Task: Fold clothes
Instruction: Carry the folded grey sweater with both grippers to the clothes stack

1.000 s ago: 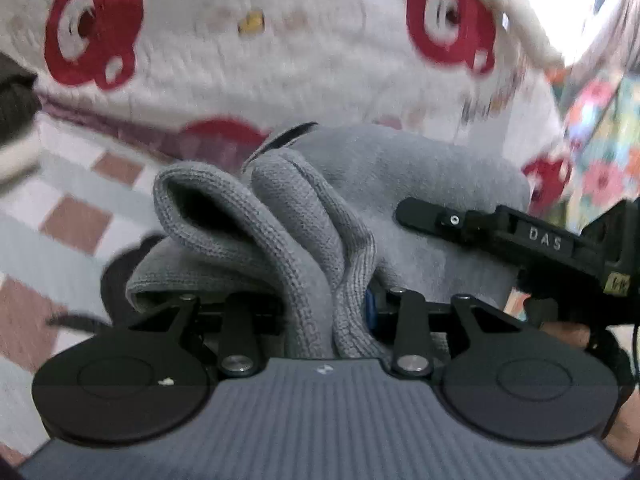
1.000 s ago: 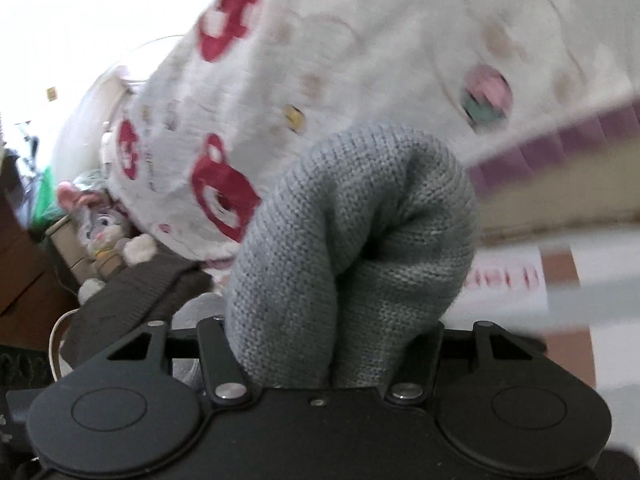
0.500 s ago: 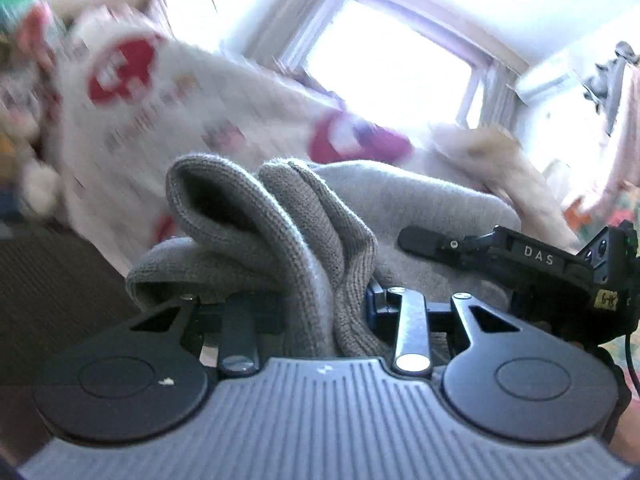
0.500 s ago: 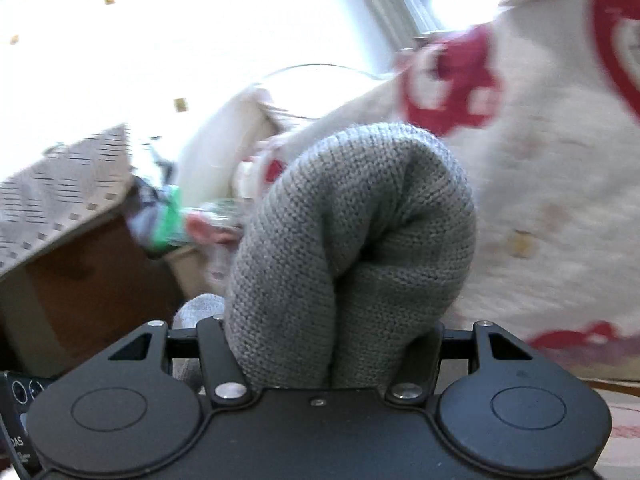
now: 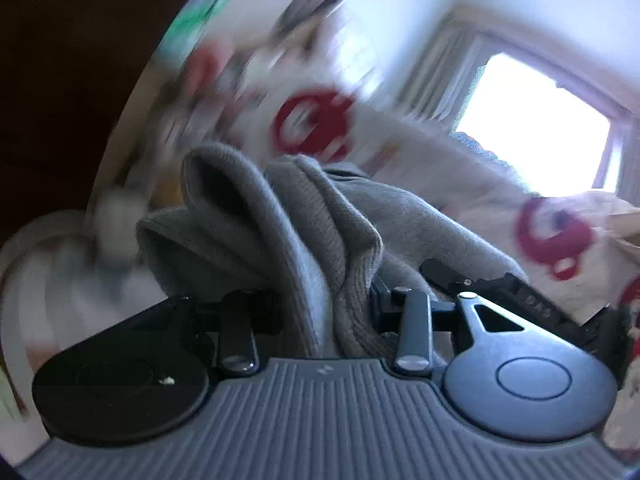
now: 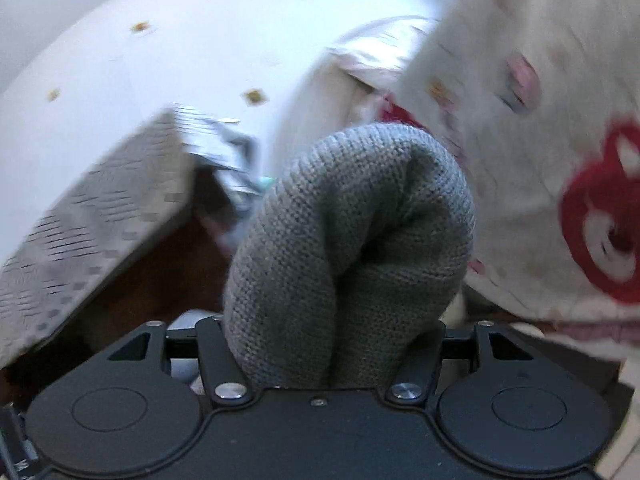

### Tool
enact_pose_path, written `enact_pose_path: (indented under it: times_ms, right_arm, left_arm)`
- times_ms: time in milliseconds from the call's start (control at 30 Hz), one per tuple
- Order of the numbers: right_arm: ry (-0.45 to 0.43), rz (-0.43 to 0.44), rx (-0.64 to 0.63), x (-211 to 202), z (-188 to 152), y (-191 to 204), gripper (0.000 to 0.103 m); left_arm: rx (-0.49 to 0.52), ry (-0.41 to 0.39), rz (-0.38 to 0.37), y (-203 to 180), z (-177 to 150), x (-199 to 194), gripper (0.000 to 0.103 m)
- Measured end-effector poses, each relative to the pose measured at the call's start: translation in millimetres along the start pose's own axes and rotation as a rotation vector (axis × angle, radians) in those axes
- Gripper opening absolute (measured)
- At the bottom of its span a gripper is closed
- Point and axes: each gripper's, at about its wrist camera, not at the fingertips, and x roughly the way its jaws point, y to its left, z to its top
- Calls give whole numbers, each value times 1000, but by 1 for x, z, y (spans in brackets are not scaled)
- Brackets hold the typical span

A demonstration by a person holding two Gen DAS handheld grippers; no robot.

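Background in both wrist views is filled by a white quilt with red bear prints, blurred by motion; a bright window is seen upper right in the left view. A patterned grey cloth over a brown box is seen at left in the right view.

The grey knit garment is held aloft between both tools. A thick bunched fold is clamped by the right gripper. Several layered folds are caught in the left gripper, whose jaws are opening slightly with fabric between them.
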Motion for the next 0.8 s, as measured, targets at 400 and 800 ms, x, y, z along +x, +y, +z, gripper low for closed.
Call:
enact_pose_path:
  times_ms: [400,800]
  right_arm:
    - [26,-158,25,27,-66,-69,68]
    - [96,-211,281,39,-70,-118,88]
  left_arm:
    - [67,69,94,26,-49,40,39]
    - [-90,87,147,51,-56,41,52]
